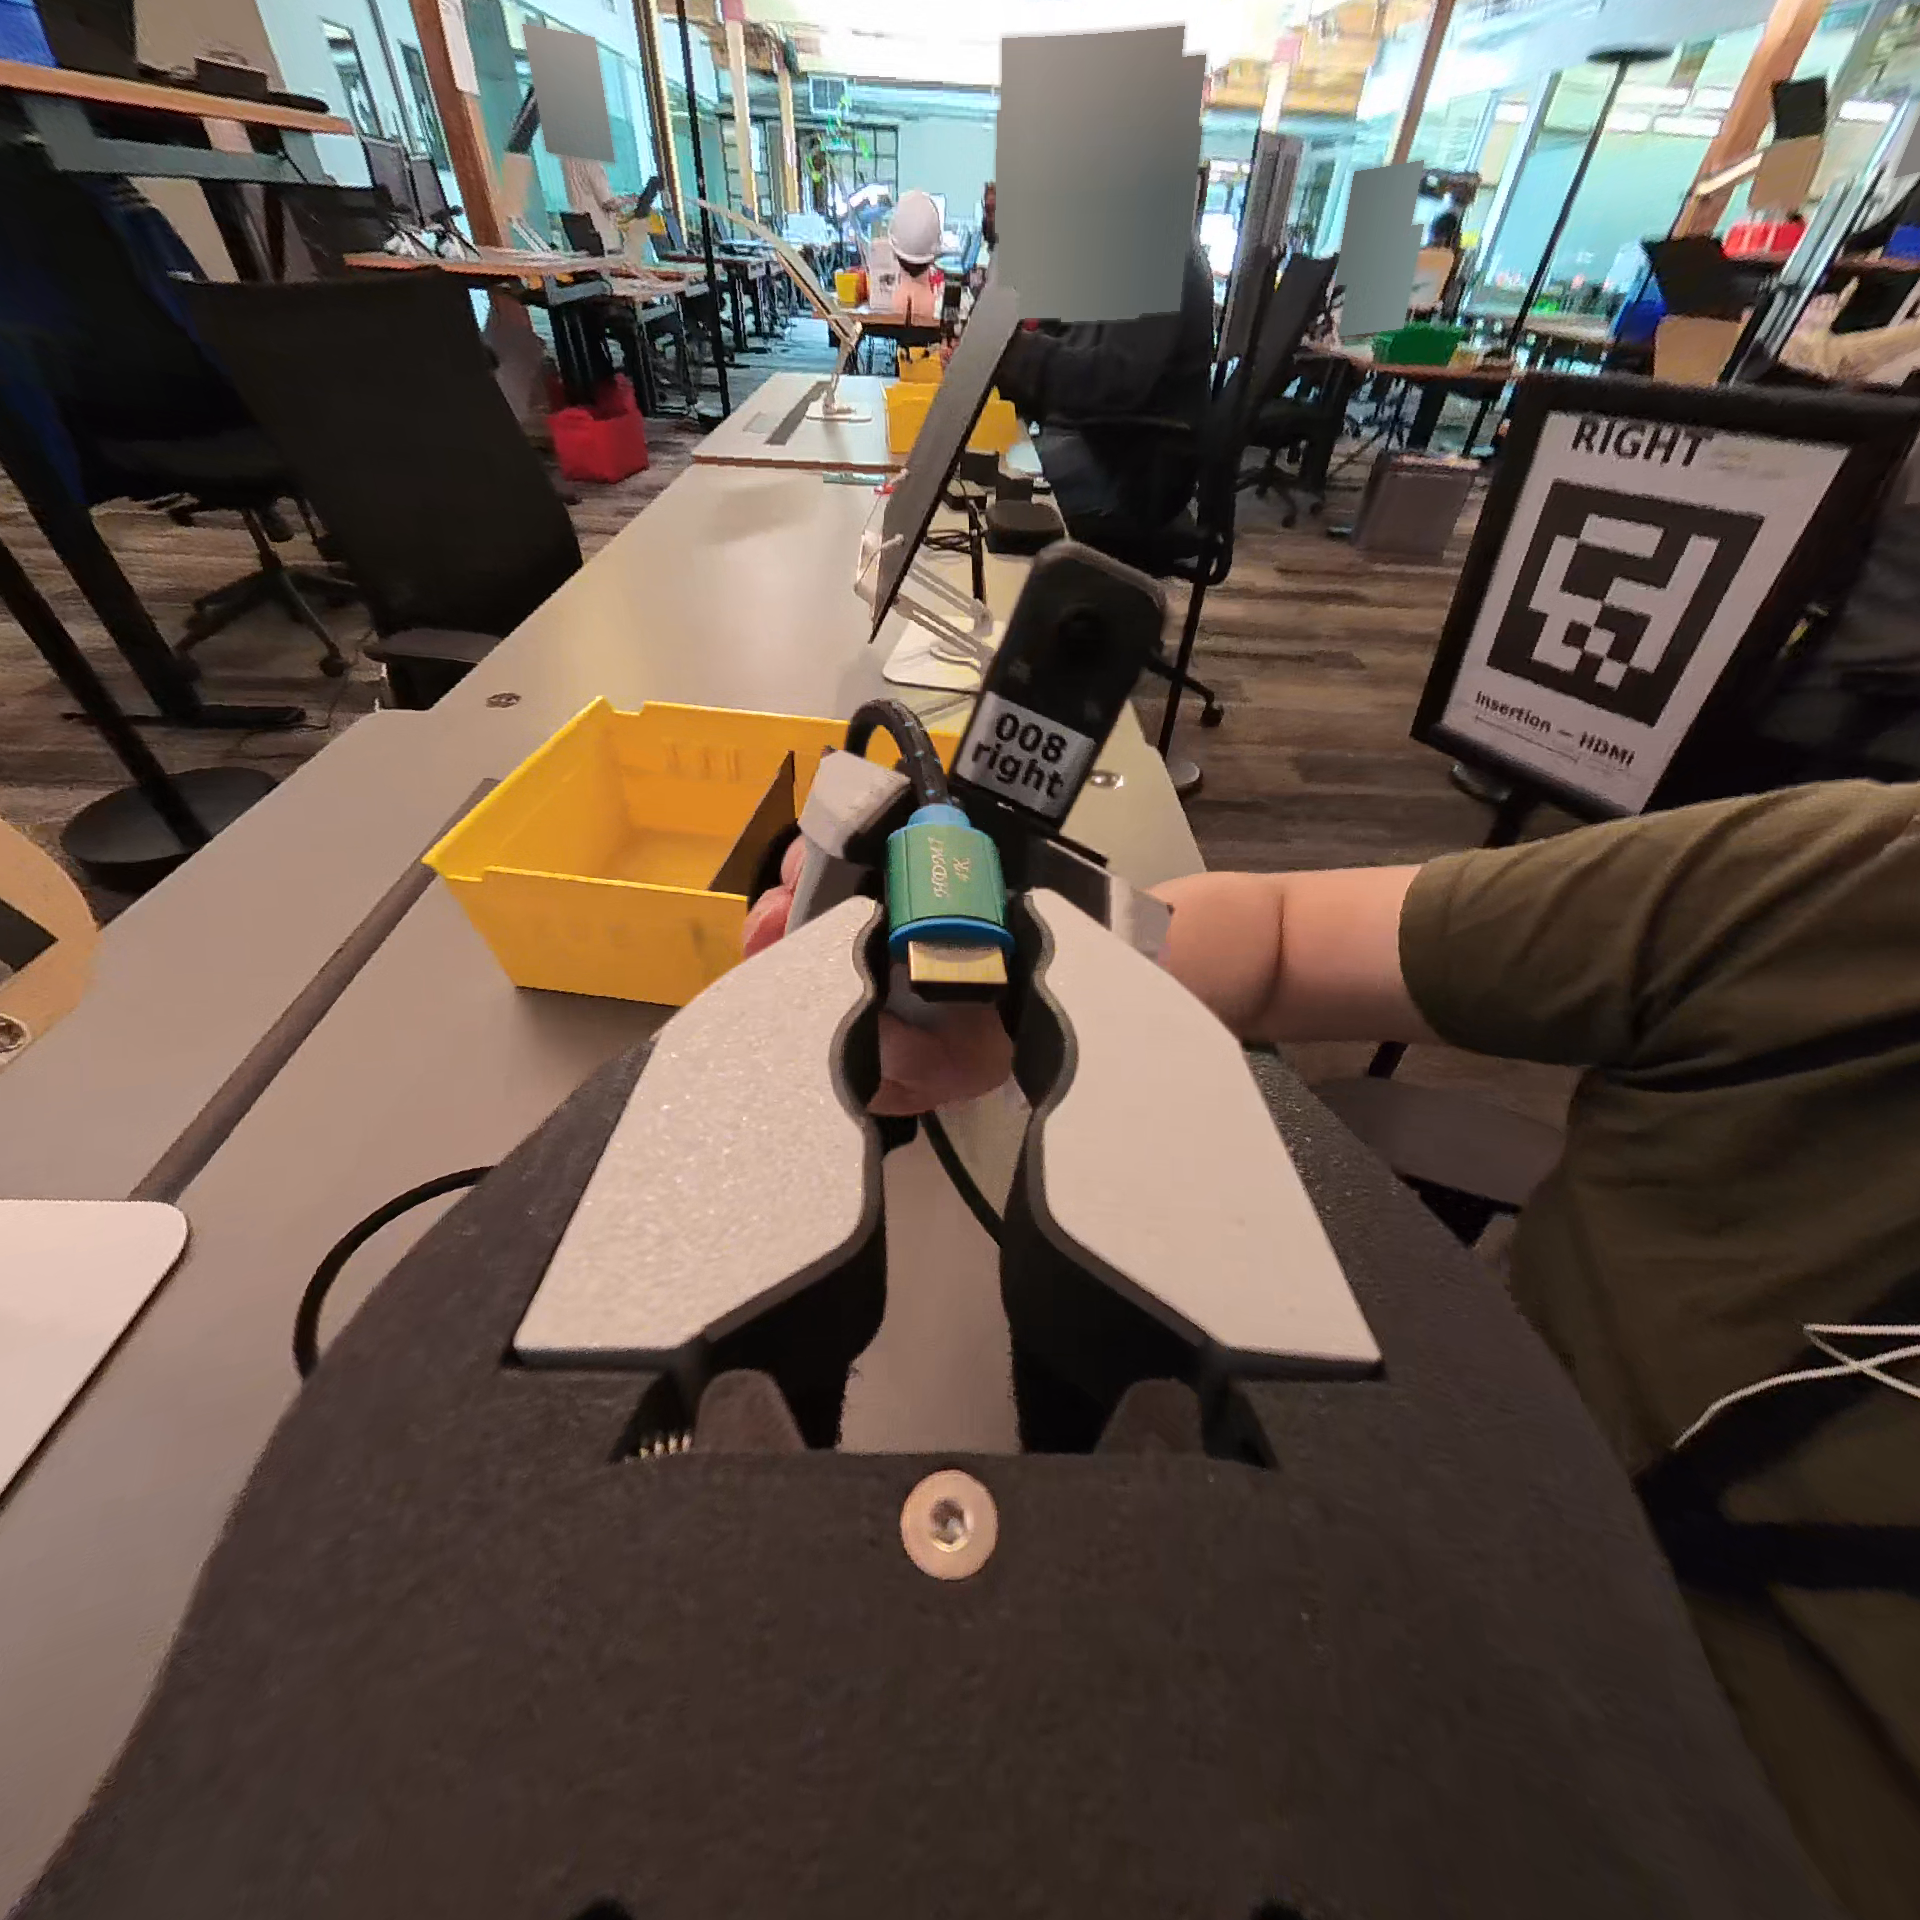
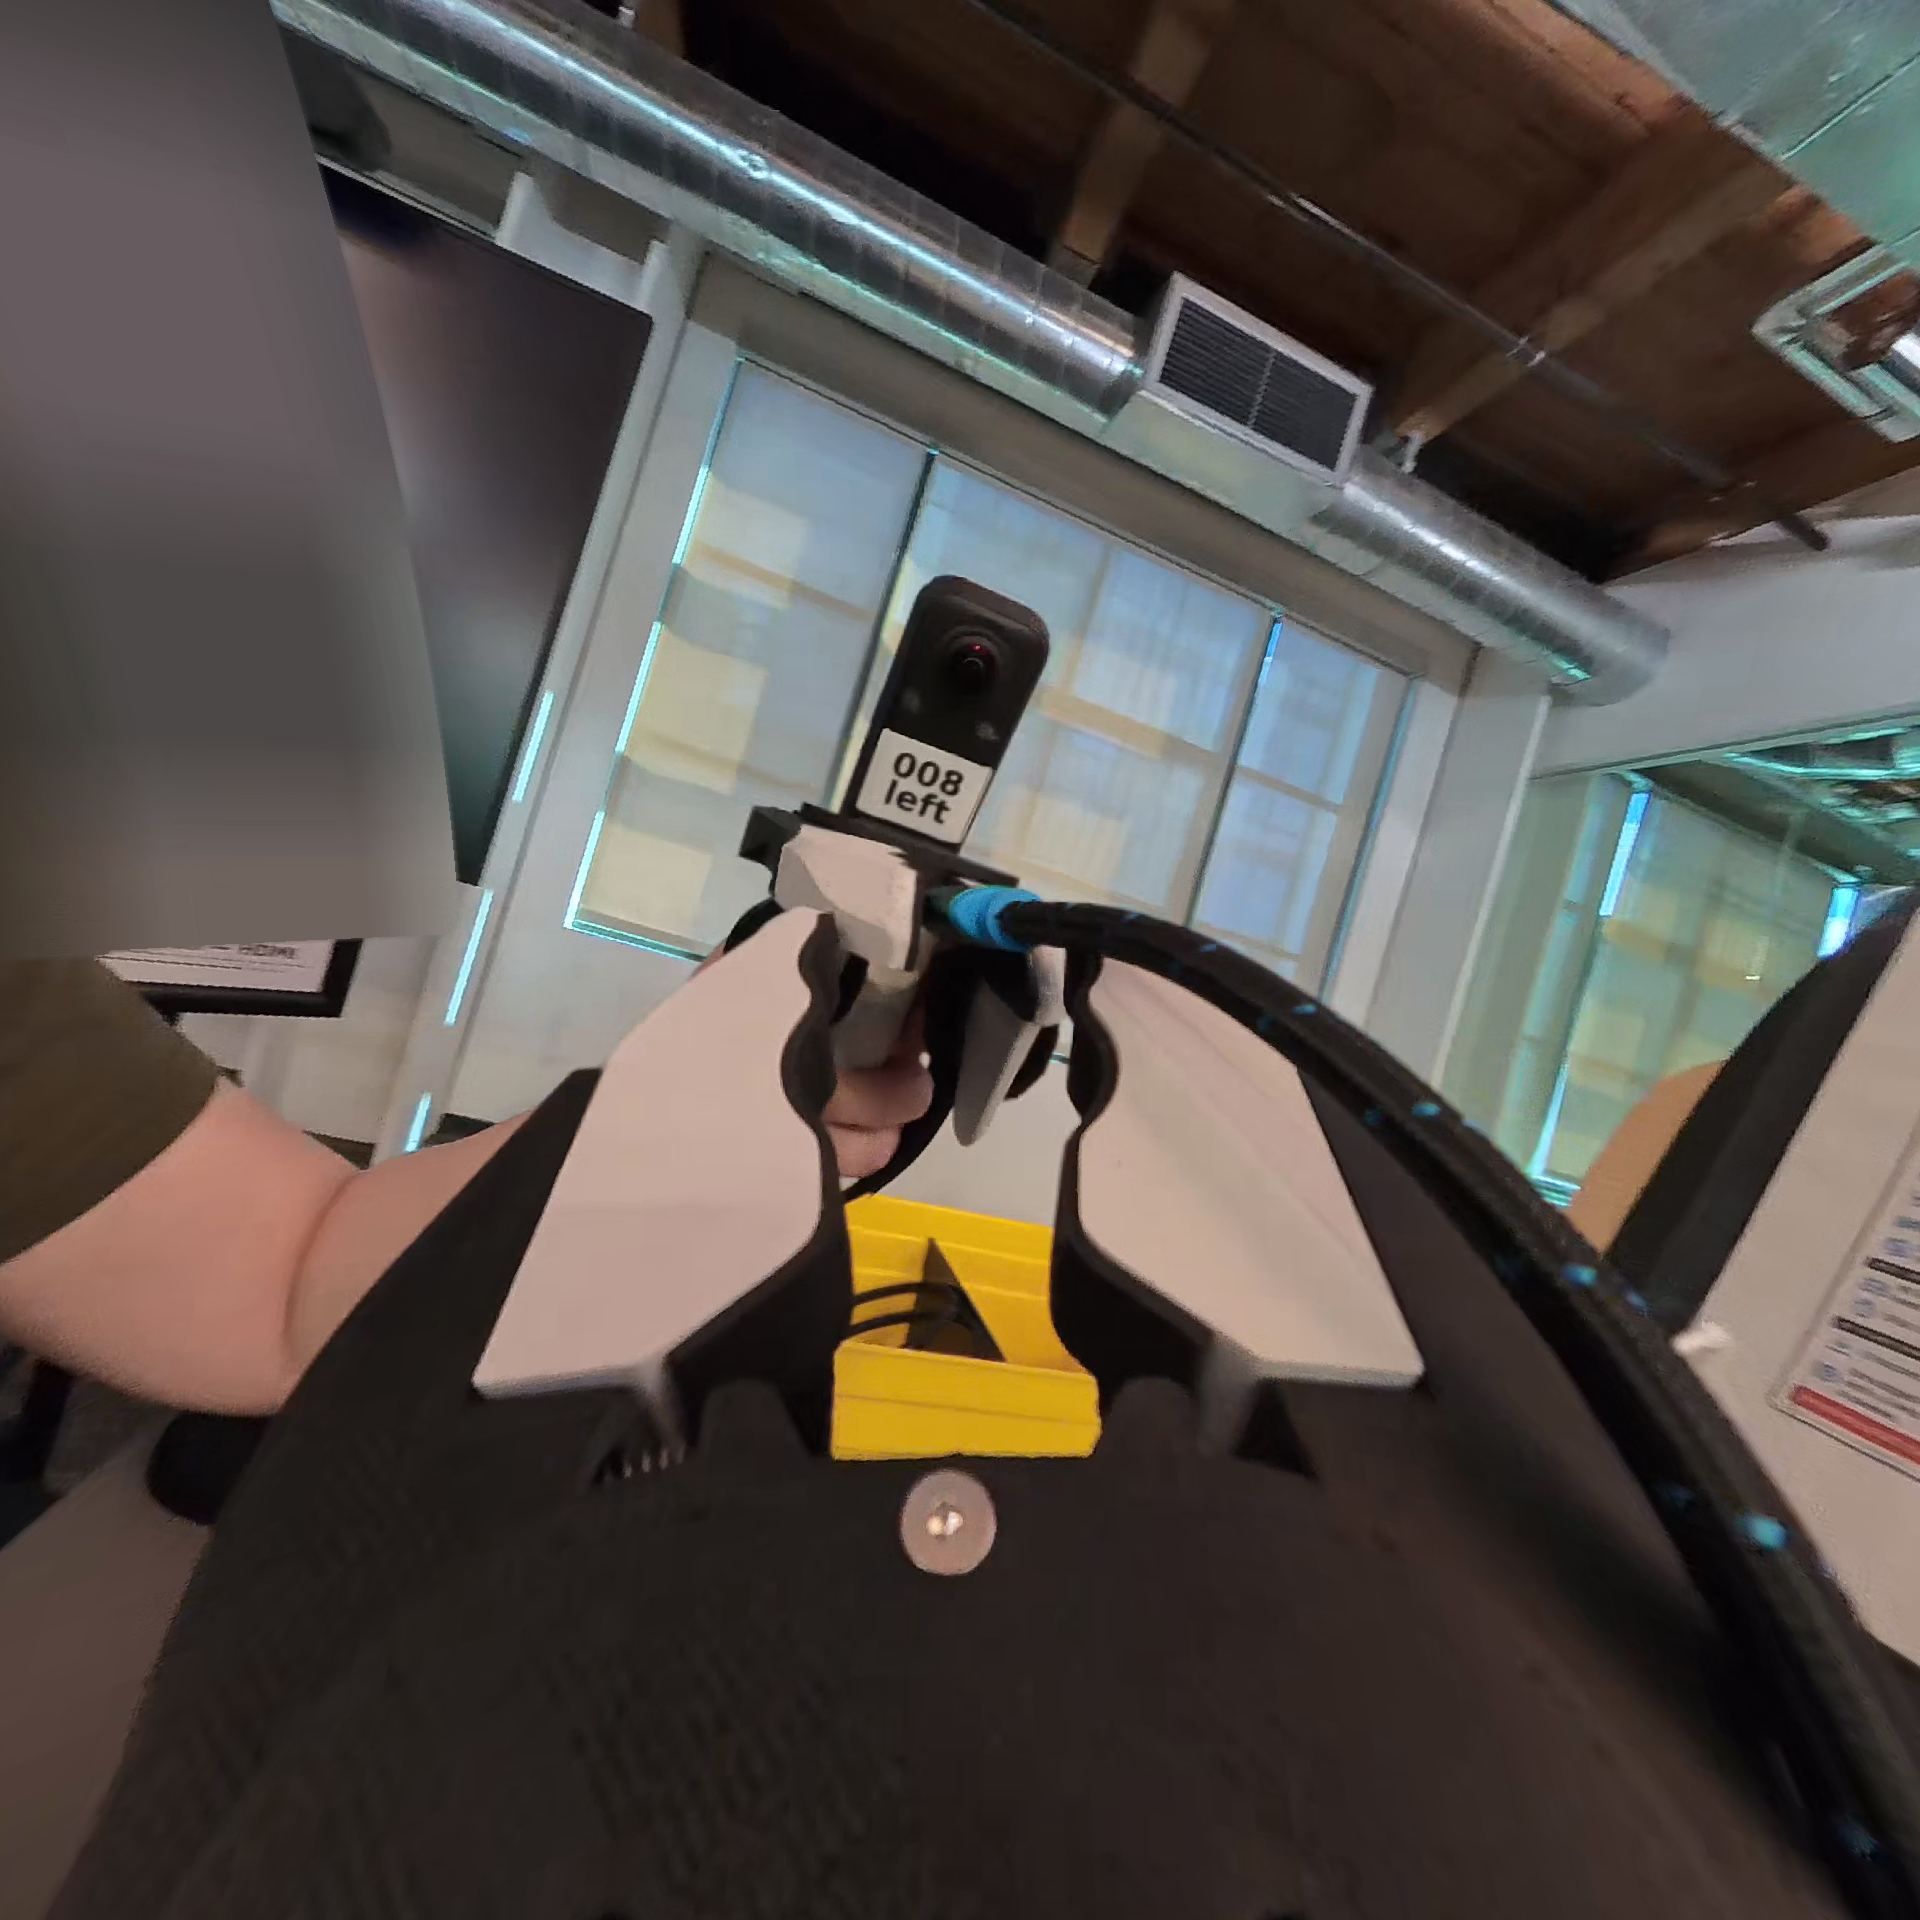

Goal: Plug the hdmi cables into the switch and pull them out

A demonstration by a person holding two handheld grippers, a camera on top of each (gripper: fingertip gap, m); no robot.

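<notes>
Left wrist view: the HDMI plug [image 1: 945, 894] is being pinched between the tips of the left gripper [image 1: 951, 935] in the middle of the frame, up in the air above the grey table [image 1: 312, 1039], while the right gripper [image 2: 945, 971] is being held with its fingers spread wide, gripping nothing. No switch is being shown anywhere, so it looks like nothing is being plugged in yet, and all the plugging and pulling is being left to do. The plug is being seen as a shiny green and blue box with a flat gold tip, its cable [image 2: 1351, 1049] as thick, black and woven with blue dots, and the bin [image 1: 582, 914] as smooth yellow plastic.
</notes>
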